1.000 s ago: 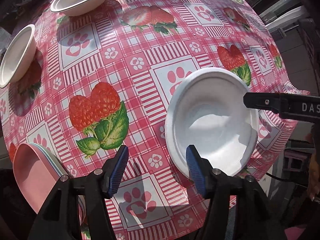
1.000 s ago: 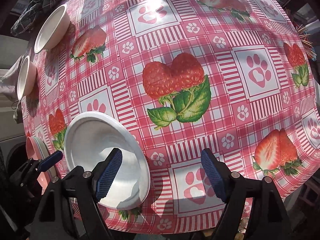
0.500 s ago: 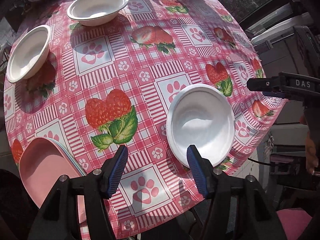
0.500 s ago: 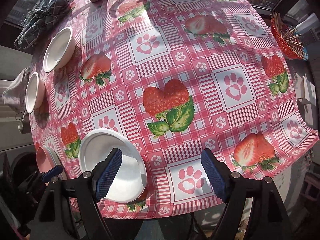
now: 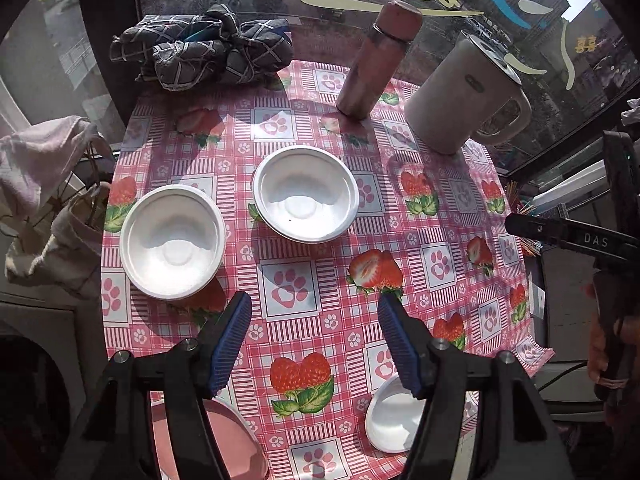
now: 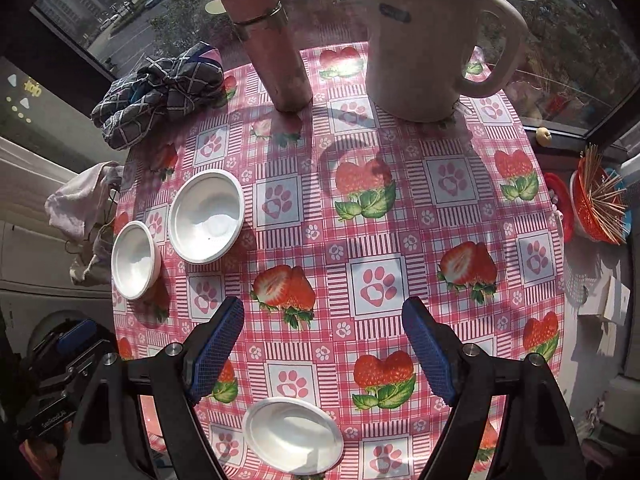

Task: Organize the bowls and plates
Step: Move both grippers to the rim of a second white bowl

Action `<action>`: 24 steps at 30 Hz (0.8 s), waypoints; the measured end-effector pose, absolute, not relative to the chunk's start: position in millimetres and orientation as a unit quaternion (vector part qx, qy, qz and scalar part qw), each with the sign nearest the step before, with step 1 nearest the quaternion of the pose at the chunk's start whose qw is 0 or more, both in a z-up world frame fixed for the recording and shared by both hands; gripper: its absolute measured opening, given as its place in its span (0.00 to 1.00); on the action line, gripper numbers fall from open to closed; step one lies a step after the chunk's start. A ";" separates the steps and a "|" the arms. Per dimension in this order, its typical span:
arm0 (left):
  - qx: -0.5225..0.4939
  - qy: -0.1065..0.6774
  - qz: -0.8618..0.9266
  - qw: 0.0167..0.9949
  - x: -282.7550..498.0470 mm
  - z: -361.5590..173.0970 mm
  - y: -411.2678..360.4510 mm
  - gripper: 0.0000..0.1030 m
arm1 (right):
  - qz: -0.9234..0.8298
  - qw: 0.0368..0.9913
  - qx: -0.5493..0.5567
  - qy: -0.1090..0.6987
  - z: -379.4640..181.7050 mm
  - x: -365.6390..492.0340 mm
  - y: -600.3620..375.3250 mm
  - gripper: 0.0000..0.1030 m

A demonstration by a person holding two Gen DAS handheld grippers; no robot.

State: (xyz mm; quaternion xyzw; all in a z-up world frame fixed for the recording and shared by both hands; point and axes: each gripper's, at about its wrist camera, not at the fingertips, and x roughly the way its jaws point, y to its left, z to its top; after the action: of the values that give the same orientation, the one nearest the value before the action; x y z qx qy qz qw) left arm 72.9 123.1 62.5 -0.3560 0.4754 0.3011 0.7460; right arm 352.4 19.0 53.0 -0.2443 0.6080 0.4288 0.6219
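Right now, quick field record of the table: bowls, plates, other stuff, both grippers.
surface: round table, strawberry and paw-print cloth
white bowls: three, none stacked; two far left, one at near edge
plates: pink stack at near-left edge
other: flask, kettle, checked cloth
left gripper: open, empty, jaws just opened further
right gripper: open, empty
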 end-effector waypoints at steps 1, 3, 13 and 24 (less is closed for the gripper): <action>-0.354 0.473 0.310 0.745 76.6 59.4 133.2 0.68 | 0.433 0.619 -0.247 0.606 47.9 350.9 31.2 0.80; -0.350 0.475 0.327 0.738 84.2 49.0 152.6 0.68 | 0.439 0.610 -0.253 0.609 33.9 346.3 53.4 0.80; -0.297 0.529 0.356 0.711 135.3 -32.3 211.7 0.68 | 0.433 0.589 -0.284 0.620 -57.7 315.8 112.8 0.80; -0.272 0.581 0.351 0.682 170.7 -88.0 254.7 0.68 | 0.426 0.573 -0.280 0.642 -115.2 303.2 140.5 0.80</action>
State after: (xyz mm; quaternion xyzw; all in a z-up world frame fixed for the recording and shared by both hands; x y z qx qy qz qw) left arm 170.7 254.7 -88.0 -0.2716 0.5815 0.3511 0.6818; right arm 303.2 140.5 -115.2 -0.2798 0.6418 0.4258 0.5732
